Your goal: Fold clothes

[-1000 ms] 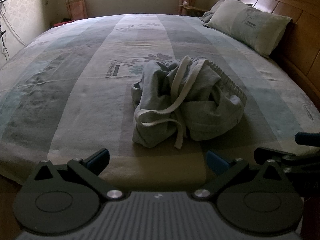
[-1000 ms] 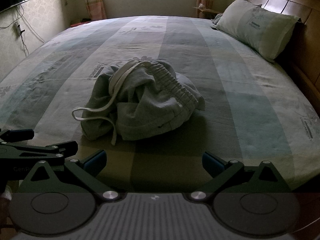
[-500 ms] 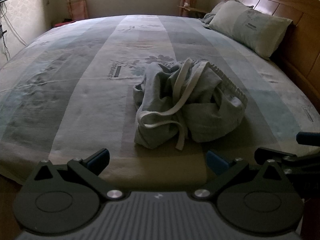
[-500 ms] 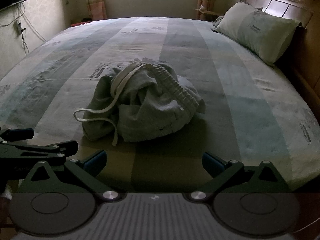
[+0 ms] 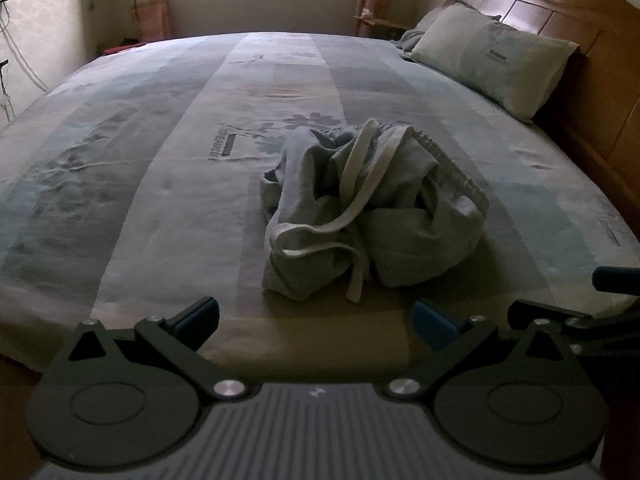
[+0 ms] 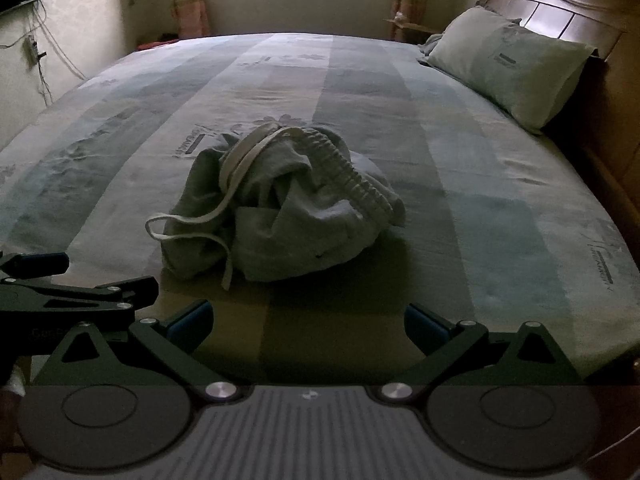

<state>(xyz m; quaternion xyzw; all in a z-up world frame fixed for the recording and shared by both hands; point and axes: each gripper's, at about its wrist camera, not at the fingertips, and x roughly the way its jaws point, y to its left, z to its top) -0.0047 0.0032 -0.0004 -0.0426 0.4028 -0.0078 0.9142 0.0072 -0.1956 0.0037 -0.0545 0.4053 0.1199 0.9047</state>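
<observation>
A striped bed point(image 5: 168, 168) fills the room, a pillow point(image 5: 492, 60) at its headboard. Crumpled grey shorts point(image 5: 372, 208) lie mid-bed. Left gripper point(image 5: 316, 322) and right gripper point(image 6: 308, 322) hover near, both spread wide and empty.

Grey shorts point(image 6: 280, 204) crumpled on bed point(image 6: 480, 184); right gripper point(image 6: 308, 324) spread wide, empty

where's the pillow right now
The pillow lies at the far right of both views, against the wooden headboard, well beyond the crumpled grey garment.
</observation>
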